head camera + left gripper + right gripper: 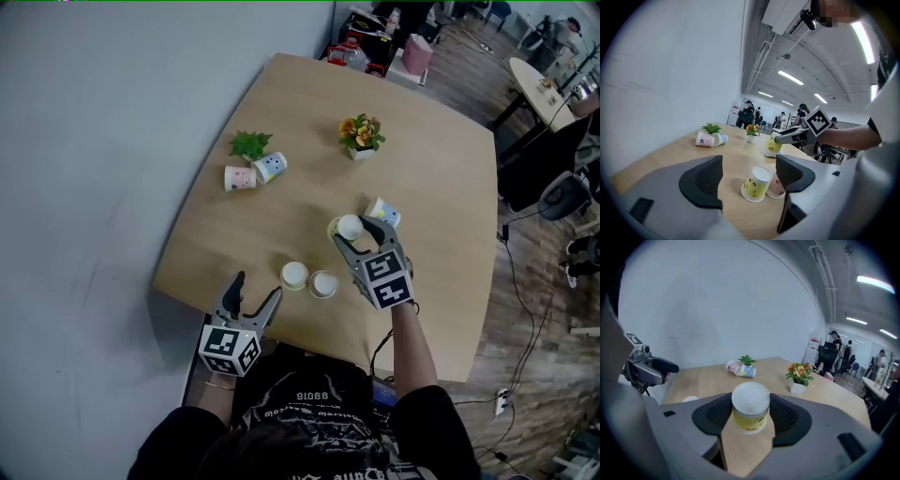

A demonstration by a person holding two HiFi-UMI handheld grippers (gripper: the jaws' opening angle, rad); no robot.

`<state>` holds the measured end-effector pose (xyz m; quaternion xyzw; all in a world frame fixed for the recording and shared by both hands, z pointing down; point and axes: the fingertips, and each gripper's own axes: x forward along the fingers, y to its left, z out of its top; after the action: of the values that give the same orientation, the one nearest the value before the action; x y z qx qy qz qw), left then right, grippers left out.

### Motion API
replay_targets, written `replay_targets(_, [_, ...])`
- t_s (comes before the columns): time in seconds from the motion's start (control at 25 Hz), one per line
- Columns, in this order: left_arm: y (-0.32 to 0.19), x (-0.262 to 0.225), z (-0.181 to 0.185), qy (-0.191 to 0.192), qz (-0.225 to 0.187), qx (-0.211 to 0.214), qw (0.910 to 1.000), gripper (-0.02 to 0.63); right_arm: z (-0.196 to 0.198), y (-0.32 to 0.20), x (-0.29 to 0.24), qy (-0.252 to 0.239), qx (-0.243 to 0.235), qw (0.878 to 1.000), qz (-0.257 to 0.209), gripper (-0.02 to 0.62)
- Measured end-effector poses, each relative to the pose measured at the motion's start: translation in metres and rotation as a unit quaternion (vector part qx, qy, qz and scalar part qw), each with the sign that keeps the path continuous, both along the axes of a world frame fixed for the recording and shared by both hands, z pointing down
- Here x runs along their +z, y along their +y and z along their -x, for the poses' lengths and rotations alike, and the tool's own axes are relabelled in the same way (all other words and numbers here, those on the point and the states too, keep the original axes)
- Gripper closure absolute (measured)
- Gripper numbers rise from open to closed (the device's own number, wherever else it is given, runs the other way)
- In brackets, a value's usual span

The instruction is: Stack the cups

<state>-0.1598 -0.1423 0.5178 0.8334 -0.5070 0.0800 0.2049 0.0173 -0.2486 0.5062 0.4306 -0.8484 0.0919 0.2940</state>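
right gripper (352, 231) fingers clamp an upturned yellow cup (750, 409) in the air; left gripper (255, 289) fingers spread, empty. next, probably: lower it squarely over the standing cup (294, 275) by the counter (291, 112) near edge.

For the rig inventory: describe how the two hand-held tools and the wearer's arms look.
The left tool and the right tool are both grey and two-fingered, with dark ribbed pads. Each carries a cube of black-and-white square markers: the left cube and the right cube. A thin black cable hangs below the right tool. The person wears a black short-sleeved shirt with pale print.
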Motion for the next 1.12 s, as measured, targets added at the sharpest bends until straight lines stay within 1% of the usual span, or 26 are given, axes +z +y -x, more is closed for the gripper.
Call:
replay_targets(0.16, [0.005, 0.0, -0.005, 0.007, 0.0, 0.005, 1.0, 0.241, -0.019, 0.022, 0.001, 0.004, 0.019, 1.0, 0.005, 0.337])
replay_targets(0.32, [0.009, 0.0, -0.007, 0.011, 0.0, 0.018, 0.9998, 0.241, -0.029, 0.045, 0.007, 0.009, 0.035, 0.999, 0.012, 0.337])
replay_targets(0.52, [0.01, 0.001, -0.009, 0.008, -0.005, 0.022, 0.9997, 0.241, -0.038, 0.076, 0.024, 0.007, 0.056, 0.998, 0.027, 0.337])
replay_targets(0.64, [0.009, -0.001, -0.016, 0.008, -0.009, 0.032, 0.9994, 0.241, -0.044, 0.094, 0.034, 0.01, 0.066, 0.997, 0.037, 0.337])
replay_targets(0.96, [0.008, -0.005, -0.021, 0.006, -0.014, 0.039, 0.9991, 0.241, -0.043, 0.128, 0.06, -0.006, 0.08, 0.995, 0.066, 0.337])
replay_targets(1.12, [0.01, -0.004, -0.019, 0.002, -0.011, 0.038, 0.9992, 0.241, -0.04, 0.133, 0.07, -0.008, 0.076, 0.995, 0.07, 0.337])
